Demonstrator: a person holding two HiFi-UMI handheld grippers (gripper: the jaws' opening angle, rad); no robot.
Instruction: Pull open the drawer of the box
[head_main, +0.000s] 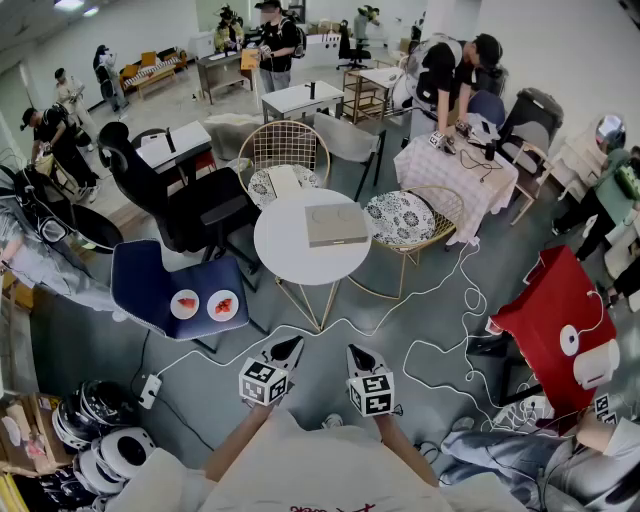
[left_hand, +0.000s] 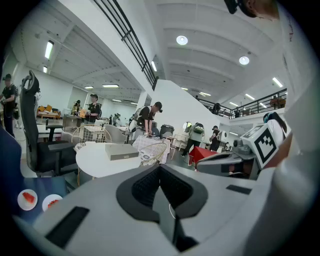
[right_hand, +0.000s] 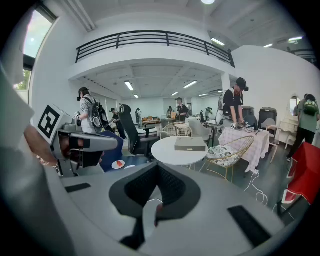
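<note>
Holding our left gripper (head_main: 289, 345) and right gripper (head_main: 356, 351) with jaws together and empty, we face the box (head_main: 336, 225), far ahead on the round table (head_main: 285, 255), its long axis running left-right. The right gripper seems nearer.

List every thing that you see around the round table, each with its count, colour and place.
box: one, beige, flat on the table
table: one, white, round, ahead of the person
blue chair: one, left of the table
plates: two, white with red food, on the blue chair
office chair: one, black, behind the blue chair
wire chairs: two, gold, behind and to the right of the table
people: several, at other tables further back
left gripper: one, grey, shut, empty, short of the table
right gripper: one, grey, shut, empty, beside the left one
</note>
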